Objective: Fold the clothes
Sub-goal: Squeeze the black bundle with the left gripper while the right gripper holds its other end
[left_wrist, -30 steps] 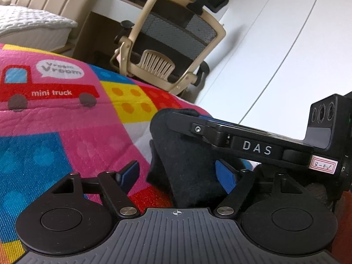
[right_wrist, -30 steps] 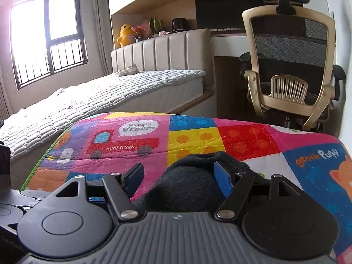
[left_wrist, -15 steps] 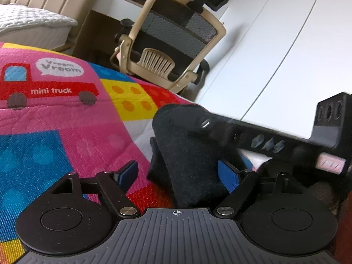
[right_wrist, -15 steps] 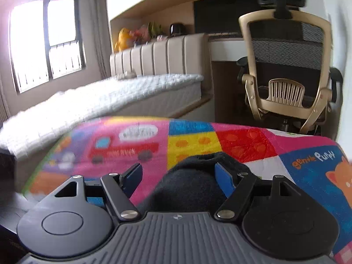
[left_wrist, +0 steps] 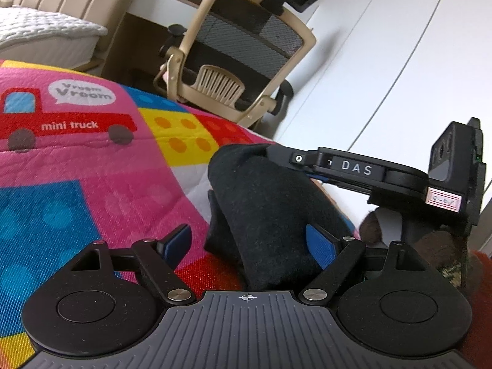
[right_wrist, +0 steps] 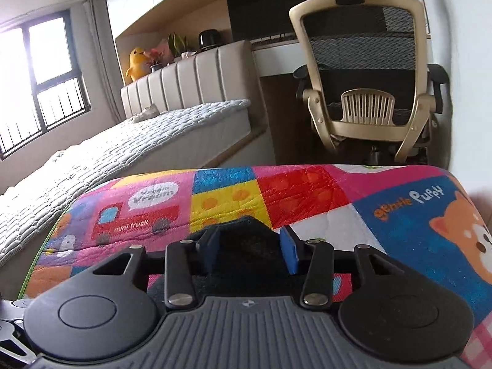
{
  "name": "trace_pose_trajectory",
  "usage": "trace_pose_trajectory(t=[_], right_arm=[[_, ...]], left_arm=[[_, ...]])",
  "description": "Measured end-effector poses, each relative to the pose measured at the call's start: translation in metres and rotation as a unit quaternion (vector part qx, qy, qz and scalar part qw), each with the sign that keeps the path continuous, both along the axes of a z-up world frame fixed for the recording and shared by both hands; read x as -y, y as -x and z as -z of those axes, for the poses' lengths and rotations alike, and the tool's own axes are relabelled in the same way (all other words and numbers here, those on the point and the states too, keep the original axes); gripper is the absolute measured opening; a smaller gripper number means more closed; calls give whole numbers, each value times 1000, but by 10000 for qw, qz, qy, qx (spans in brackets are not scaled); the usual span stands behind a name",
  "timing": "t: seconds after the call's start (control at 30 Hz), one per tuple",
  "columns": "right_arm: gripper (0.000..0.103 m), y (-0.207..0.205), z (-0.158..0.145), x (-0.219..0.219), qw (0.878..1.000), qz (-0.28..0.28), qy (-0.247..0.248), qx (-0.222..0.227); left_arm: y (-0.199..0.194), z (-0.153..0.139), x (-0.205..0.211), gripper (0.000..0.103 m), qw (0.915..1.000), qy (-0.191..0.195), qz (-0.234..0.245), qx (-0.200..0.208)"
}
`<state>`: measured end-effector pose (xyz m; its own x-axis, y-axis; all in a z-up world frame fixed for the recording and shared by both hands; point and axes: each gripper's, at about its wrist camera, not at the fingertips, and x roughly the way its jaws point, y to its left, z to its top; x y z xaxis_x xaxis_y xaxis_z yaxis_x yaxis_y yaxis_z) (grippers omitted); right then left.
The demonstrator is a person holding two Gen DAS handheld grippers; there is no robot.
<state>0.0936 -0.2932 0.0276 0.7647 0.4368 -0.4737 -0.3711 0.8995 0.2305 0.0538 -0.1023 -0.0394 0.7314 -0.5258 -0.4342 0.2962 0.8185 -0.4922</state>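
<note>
A black garment (left_wrist: 270, 209) lies bunched on the colourful quilt (left_wrist: 92, 184). My left gripper (left_wrist: 247, 243) stands open over it; the cloth lies between its blue pads (left_wrist: 319, 247), close to the right one and well clear of the left. My right gripper (left_wrist: 295, 166) comes in from the right across the garment's far end. In the right wrist view its jaws are closing, and the blue pads (right_wrist: 290, 250) press on a raised fold of the black garment (right_wrist: 247, 246) held between them in my right gripper (right_wrist: 249, 247).
The quilt (right_wrist: 307, 193) has truck and puppy prints and ends at a far edge. Behind it stand a beige mesh office chair (right_wrist: 366, 92), a desk and a bed (right_wrist: 129, 144) with a padded headboard. A white wall (left_wrist: 384, 61) is at the right.
The right gripper's jaws have narrowed onto the black garment, and that gripper has shifted and rolled a little. The left gripper has stayed in place and open.
</note>
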Motion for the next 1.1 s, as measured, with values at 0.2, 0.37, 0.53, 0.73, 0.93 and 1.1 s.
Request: trace_pose_trajectory(t=[0.2,0.37,0.53,0.73,0.93,1.1], right_arm=[[50,5,-3,9,9999,-17,-100,25],[67,19,-6,29,9991,181,-367,-56],[72,33,9,61,9914,266,-1139,-592],[75,35,28,73,9792,264,-1788,-919],[77,38,37,63,9759,-46,-1927,-1026],[76,39,40,60,9767,-47,-1890,-1016]], left_arm=[[0,0,1,90,10000,-24,6,-17],[0,0,1,92,10000,-29,16,-38],[-1,1,1,93,10000,-33,25,-56],[-1,1,1,94,10000,-34,26,-81],[-3,3,0,95,9999,-15,21,-99],[-3,3,0,95,9999,-14,16,-124]])
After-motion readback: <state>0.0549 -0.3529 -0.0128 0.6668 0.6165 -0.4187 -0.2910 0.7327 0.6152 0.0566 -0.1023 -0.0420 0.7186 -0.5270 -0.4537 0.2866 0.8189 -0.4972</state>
